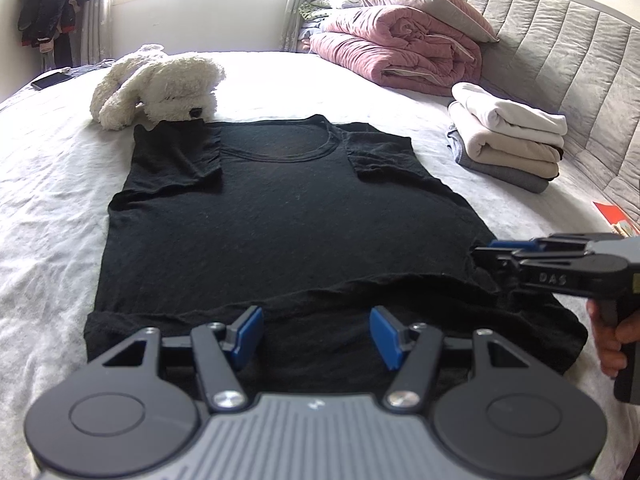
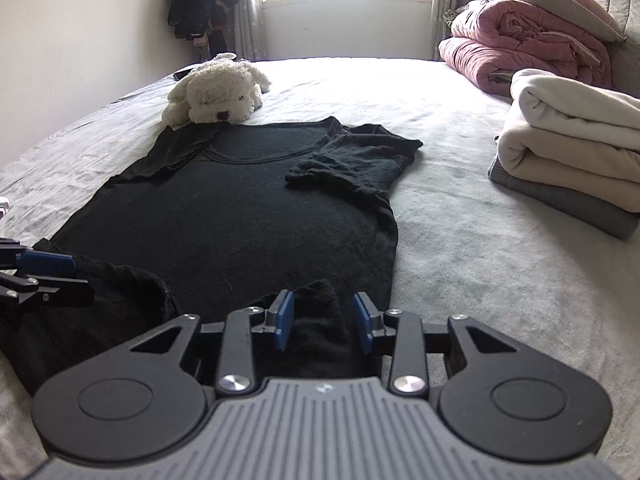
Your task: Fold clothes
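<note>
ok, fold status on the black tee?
Done: both sleeves of the black T-shirt are folded inward, and a folded stack sits by the headboard. In hand: left gripper and right gripper are open at the hem, which is bunched. Left: folding the body up and stacking it.

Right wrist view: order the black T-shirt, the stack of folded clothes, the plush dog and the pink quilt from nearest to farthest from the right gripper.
From the right gripper:
1. black T-shirt, directly under and ahead
2. stack of folded clothes, to the right
3. plush dog, ahead left, at the collar
4. pink quilt, far right
</note>
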Action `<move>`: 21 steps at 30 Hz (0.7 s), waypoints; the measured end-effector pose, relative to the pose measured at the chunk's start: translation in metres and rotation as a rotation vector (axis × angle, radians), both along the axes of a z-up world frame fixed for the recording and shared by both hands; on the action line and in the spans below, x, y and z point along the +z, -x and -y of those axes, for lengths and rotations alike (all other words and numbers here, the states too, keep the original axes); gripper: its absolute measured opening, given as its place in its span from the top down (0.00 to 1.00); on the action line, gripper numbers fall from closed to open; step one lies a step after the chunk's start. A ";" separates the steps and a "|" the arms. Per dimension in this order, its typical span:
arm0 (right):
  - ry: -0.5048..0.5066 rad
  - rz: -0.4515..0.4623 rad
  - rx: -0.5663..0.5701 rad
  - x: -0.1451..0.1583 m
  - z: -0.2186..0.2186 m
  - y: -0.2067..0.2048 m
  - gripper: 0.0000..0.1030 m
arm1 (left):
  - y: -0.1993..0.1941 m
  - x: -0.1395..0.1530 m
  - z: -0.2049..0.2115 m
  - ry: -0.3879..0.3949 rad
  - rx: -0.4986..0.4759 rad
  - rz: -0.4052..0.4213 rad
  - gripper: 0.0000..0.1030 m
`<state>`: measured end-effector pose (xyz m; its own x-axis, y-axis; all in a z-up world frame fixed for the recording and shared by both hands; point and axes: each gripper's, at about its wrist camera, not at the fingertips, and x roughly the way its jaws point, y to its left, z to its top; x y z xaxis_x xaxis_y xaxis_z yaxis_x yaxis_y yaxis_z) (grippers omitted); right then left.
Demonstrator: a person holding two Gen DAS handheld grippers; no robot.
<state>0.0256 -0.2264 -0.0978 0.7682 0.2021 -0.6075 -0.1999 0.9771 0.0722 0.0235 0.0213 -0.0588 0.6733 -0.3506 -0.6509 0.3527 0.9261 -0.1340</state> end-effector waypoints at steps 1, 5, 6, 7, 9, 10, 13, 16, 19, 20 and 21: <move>0.002 0.001 0.000 0.000 -0.001 0.000 0.96 | 0.000 0.000 0.002 0.003 -0.004 0.001 0.41; 0.028 0.045 -0.041 0.006 -0.001 0.006 0.97 | -0.002 0.000 0.010 0.007 -0.015 0.006 0.41; 0.040 0.058 -0.059 0.008 0.000 0.007 0.97 | -0.002 0.000 0.011 0.008 -0.018 0.006 0.41; 0.049 0.066 -0.079 0.009 0.003 0.008 0.97 | -0.003 0.000 0.013 0.009 -0.022 0.005 0.41; 0.055 0.067 -0.124 0.012 0.011 0.009 0.97 | -0.002 0.000 0.015 0.006 -0.028 0.006 0.41; 0.056 0.065 -0.148 0.012 0.015 0.010 0.97 | -0.002 -0.001 0.016 0.003 -0.031 0.008 0.41; 0.040 0.047 -0.188 0.012 0.029 0.010 0.97 | -0.002 -0.002 0.018 -0.009 -0.037 0.009 0.41; 0.036 0.037 -0.204 0.010 0.034 0.010 0.97 | -0.001 -0.002 0.020 -0.018 -0.038 0.014 0.41; 0.080 0.047 -0.181 0.013 0.024 0.010 0.97 | 0.000 -0.002 0.021 -0.021 -0.039 0.020 0.41; 0.096 0.050 -0.173 0.015 0.020 0.011 0.97 | 0.000 -0.002 0.021 -0.021 -0.039 0.021 0.41; 0.112 0.054 -0.165 0.016 0.016 0.011 0.97 | 0.001 -0.002 0.021 -0.021 -0.039 0.023 0.41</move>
<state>0.0146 -0.2422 -0.0818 0.8170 0.0045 -0.5766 -0.0375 0.9983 -0.0453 0.0229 -0.0002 -0.0610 0.6742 -0.3635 -0.6429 0.3915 0.9140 -0.1062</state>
